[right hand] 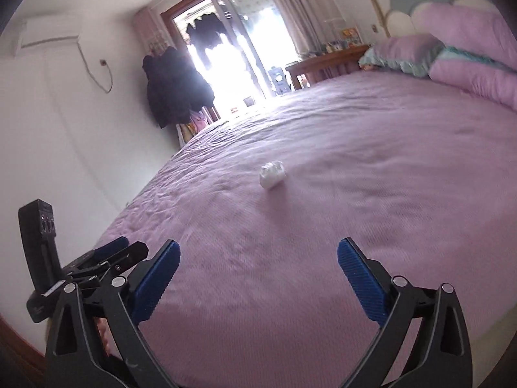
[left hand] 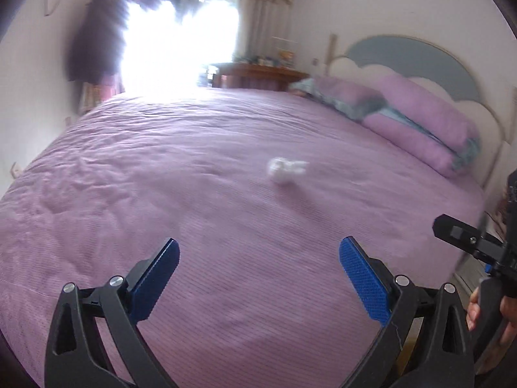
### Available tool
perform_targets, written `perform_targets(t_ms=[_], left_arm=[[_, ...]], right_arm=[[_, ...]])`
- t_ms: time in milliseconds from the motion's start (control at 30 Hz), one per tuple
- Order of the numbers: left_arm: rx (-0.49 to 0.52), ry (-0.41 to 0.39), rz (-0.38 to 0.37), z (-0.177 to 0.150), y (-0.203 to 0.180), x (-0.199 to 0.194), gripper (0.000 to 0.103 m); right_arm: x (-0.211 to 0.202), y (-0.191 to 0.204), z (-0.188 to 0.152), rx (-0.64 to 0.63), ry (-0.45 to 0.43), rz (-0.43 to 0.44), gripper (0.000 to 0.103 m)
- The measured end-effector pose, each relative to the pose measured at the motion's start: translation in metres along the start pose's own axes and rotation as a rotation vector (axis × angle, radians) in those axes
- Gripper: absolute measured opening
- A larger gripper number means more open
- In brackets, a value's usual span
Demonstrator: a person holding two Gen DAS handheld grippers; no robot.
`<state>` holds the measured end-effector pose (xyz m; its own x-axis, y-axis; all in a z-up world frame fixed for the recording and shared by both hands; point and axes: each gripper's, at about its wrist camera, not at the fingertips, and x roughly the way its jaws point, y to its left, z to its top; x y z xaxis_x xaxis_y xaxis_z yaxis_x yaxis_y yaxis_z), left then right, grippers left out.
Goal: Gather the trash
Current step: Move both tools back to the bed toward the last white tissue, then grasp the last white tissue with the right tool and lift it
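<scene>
One item of trash: crumpled white tissue lying on the purple bedspread, mid-bed.
Bearing from tongs: ahead of both, well apart; slightly right of centre for the left gripper, near dead centre for the right gripper.
Long axis: none clear; a rough wad.
Nearer hand: cannot tell.
Tongs: both spread wide, nothing between.
Count: two grippers, two pillows.
</scene>
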<state>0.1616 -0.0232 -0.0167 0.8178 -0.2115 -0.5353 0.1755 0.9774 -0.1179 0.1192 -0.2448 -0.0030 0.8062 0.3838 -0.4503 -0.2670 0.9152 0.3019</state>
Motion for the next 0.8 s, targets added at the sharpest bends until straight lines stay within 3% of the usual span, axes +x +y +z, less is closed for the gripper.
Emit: perform_targets(t_ms=[367,567,800], left_arm=[[-0.11,0.068,0.016,0.012,0.063,0.054,0.099],[-0.104,0.094,-0.003,0.025,0.066,0.087,0.099],[-0.093,0.133,-0.083,0.054,0.069,0.137,0.099]], right_arm=[[0.1,0.034,0.021,-0.131,0.089,-0.023,0.094],[0.146,0.028,0.036,-0.133,0.117,-0.049,0.094],[0.189,0.008,0.051,-0.125,0.167,-0.056,0.094]])
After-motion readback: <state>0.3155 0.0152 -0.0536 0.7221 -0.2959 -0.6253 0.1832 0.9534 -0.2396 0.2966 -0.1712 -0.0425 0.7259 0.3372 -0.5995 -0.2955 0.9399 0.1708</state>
